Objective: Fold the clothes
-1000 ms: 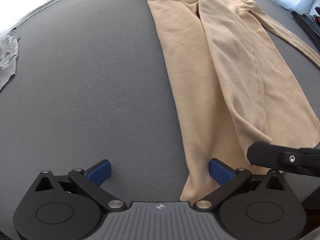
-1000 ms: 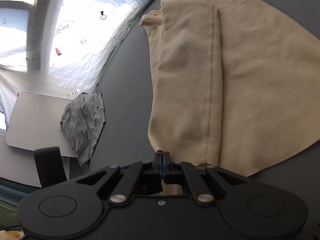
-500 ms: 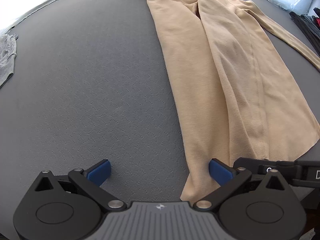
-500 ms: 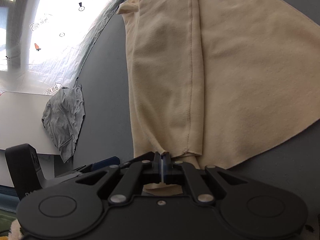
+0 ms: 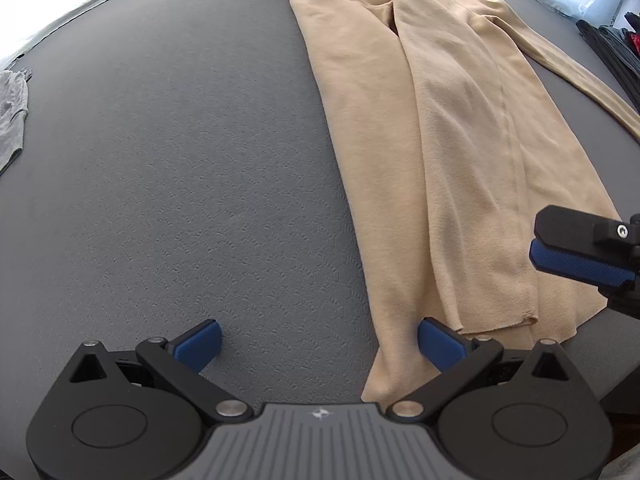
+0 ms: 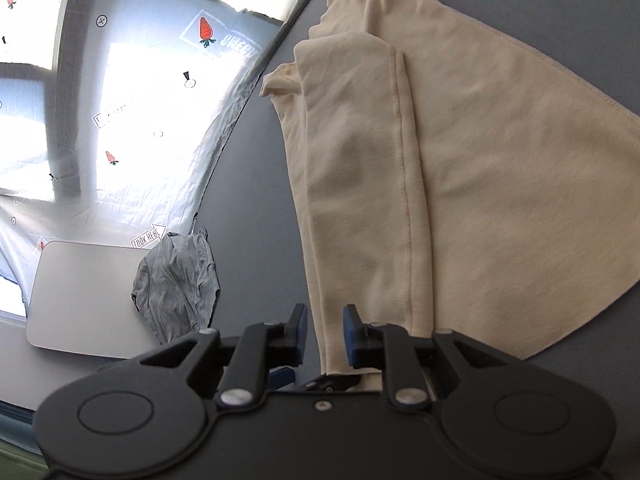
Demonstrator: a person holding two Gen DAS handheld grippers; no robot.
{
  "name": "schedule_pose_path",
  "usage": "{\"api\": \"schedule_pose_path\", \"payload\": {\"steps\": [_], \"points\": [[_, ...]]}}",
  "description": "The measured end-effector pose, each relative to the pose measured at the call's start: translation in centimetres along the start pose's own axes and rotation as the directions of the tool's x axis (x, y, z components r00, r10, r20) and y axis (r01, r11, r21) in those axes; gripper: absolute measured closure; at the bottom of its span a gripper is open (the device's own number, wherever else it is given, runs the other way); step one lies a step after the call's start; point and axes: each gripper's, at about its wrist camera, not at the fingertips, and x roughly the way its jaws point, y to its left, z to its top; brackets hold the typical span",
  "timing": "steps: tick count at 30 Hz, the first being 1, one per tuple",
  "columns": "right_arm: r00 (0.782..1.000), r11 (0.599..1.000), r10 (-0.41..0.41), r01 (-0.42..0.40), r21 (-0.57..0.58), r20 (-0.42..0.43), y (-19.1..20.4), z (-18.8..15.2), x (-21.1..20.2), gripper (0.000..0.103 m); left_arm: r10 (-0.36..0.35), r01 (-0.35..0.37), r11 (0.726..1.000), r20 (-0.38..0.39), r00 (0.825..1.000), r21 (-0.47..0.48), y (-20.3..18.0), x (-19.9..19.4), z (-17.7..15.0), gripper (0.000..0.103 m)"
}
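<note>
A beige garment is laid lengthwise on the grey surface, one side folded over. The left gripper is seen with fingers spread wide, the hem lying beside its right finger. Only the right wrist view shows the right gripper with fingers narrowly parted, nothing held, plus a grey cloth, a pale board and a sheet printed with strawberries and "LOOK HERE".

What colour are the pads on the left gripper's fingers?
Blue, on black fingers; the pads show best in the left wrist view.
</note>
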Motion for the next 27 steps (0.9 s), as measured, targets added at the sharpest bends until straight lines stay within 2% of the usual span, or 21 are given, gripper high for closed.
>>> {"api": "schedule_pose_path", "payload": {"steps": [6,7,11,15,20,23,27], "points": [[0.989,0.994,-0.103,0.098,-0.045,-0.105,0.0,-0.3,3.2,0.091,-0.001,0.001,1.000,0.006,1.000,-0.001,0.0,-0.1,-0.2,0.000],[0.985,0.992,-0.119,0.113,-0.058,-0.122,0.0,-0.5,3.7,0.098,-0.002,0.002,1.000,0.003,1.000,0.001,0.0,-0.2,-0.3,0.000],[0.977,0.981,-0.164,0.148,-0.124,-0.133,0.8,-0.6,3.8,0.098,-0.014,0.014,0.999,-0.005,1.000,-0.040,0.7,-1.2,-0.8,0.000],[0.974,0.963,-0.205,0.184,-0.197,-0.097,2.0,-0.2,2.8,0.093,0.018,-0.015,0.996,0.036,0.999,-0.085,1.3,-2.5,-0.4,0.000],[0.973,0.943,-0.229,0.220,-0.252,-0.009,2.9,1.4,0.7,0.092,0.049,-0.039,0.994,0.103,0.994,-0.098,0.7,-3.7,1.7,0.000],[0.958,0.918,-0.282,0.282,-0.280,0.042,3.0,2.8,-0.3,0.091,0.063,-0.053,0.995,0.118,0.991,-0.088,-0.2,-3.6,3.1,0.000],[0.923,0.866,-0.364,0.384,-0.321,0.122,2.7,5.2,-1.5,0.089,0.083,-0.074,0.994,0.120,0.989,-0.078,-1.7,-2.6,5.6,0.000]]}}
